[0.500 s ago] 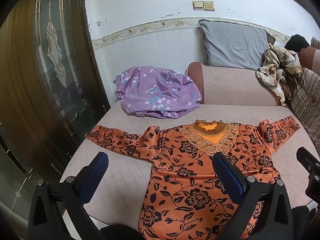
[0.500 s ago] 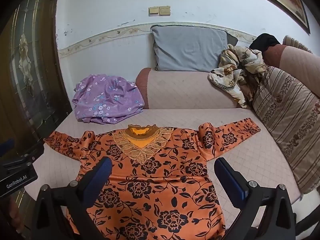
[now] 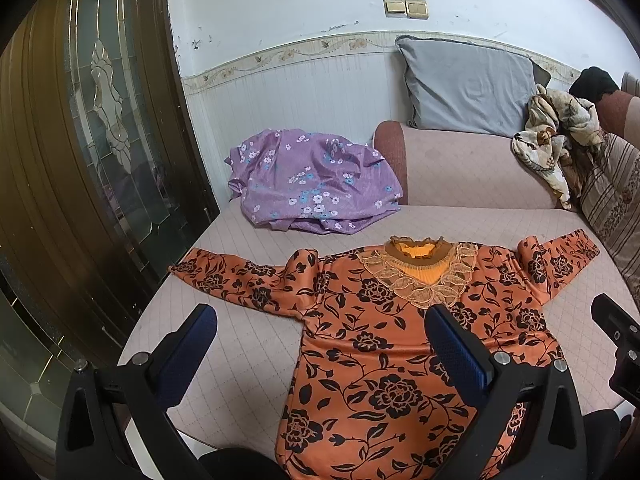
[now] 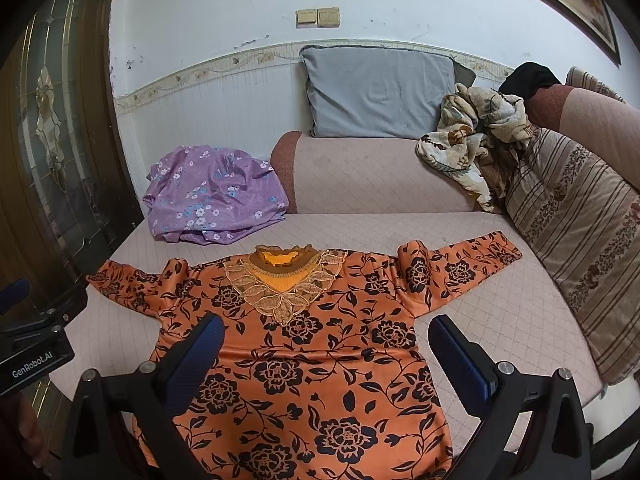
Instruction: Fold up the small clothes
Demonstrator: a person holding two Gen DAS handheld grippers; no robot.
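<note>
- Nothing has visibly moved since half a second ago: the top, both grippers and the other cloths sit as they did.
- The orange top (image 3: 384,344) with black flowers lies flat and face up on the pink sofa seat (image 3: 248,344), collar toward the sofa arm, both sleeves stretched out to the sides.
- The left gripper (image 3: 320,356) hovers over the top's left side and the bare seat beside it; its blue fingers (image 3: 188,356) are spread wide with nothing between them.
- The right gripper (image 4: 324,360) hovers over the middle of the top, fingers (image 4: 464,364) likewise spread wide and empty.
- A crumpled purple cloth (image 4: 212,196) lies beyond the collar, apart from the top.
- A grey pillow (image 4: 380,92) leans on the wall, a beige patterned cloth (image 4: 476,136) bunched beside it.
</note>
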